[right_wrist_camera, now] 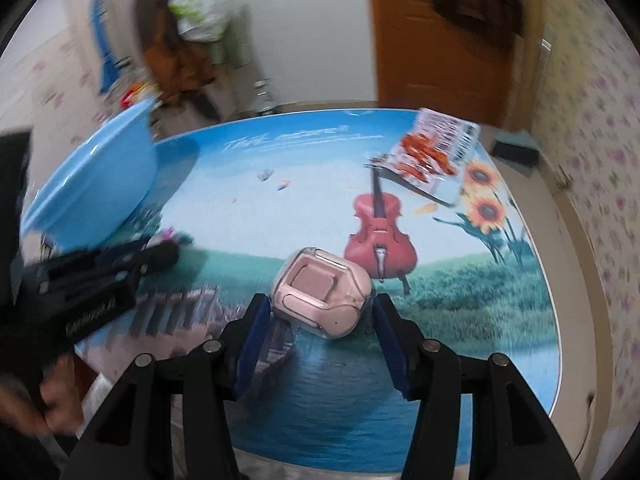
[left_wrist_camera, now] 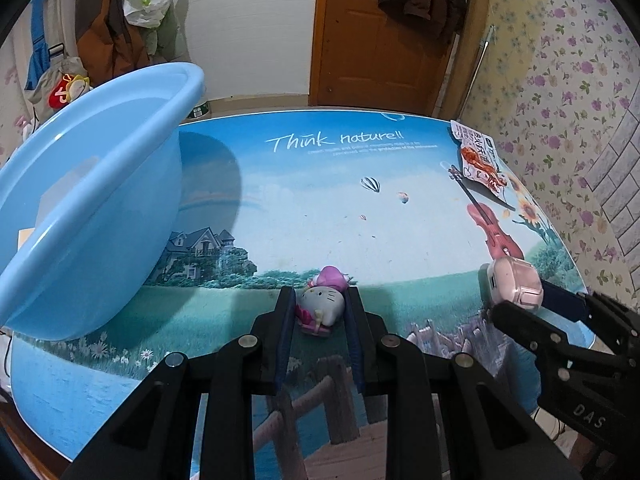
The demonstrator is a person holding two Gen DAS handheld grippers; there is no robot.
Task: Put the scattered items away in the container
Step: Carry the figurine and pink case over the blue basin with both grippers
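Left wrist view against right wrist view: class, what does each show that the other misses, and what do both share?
Only the left wrist view shows the cat toy clearly, clamped in the left gripper. Only the right wrist view shows the pink case's top face, and a hand holding the other gripper. Both show the blue basin, the snack packet and the printed table.

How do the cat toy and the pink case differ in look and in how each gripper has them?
The cat toy is a white figurine with a pink bow; the pink case is a smooth, rounded box with a clear shell. The toy is smaller and pinched between narrowly set fingers of the left gripper; the case spans the right gripper, set much wider. Both are partly pink and sit low over the printed table, outside the blue basin.
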